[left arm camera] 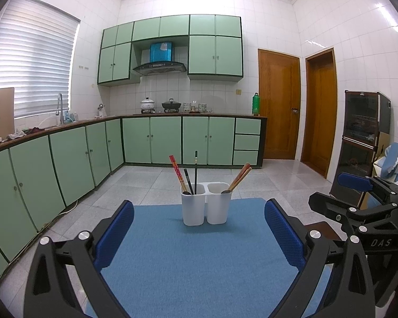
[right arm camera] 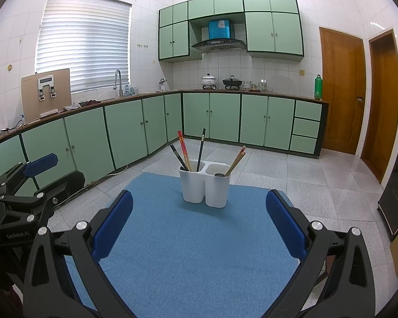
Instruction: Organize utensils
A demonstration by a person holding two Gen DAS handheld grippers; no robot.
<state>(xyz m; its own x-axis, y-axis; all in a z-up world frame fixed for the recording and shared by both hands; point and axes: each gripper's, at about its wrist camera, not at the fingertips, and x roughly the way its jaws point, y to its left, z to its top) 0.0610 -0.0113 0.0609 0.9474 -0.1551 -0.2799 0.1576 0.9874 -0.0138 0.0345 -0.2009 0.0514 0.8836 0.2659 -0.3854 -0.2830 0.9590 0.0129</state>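
Hand-held grippers agape over mat; chopsticks in holder.

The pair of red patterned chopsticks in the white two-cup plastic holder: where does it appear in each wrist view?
Left wrist view: the red patterned chopsticks lean left from the left cup, just left of centre.
Right wrist view: the same pair stands in the left cup, slightly left of centre.
Shared landmark: the white two-cup holder on the blue mat.

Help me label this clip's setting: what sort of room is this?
A home kitchen, most likely: green cabinets under a long counter, a range hood above pots on a stove, and a sink faucet by the window.
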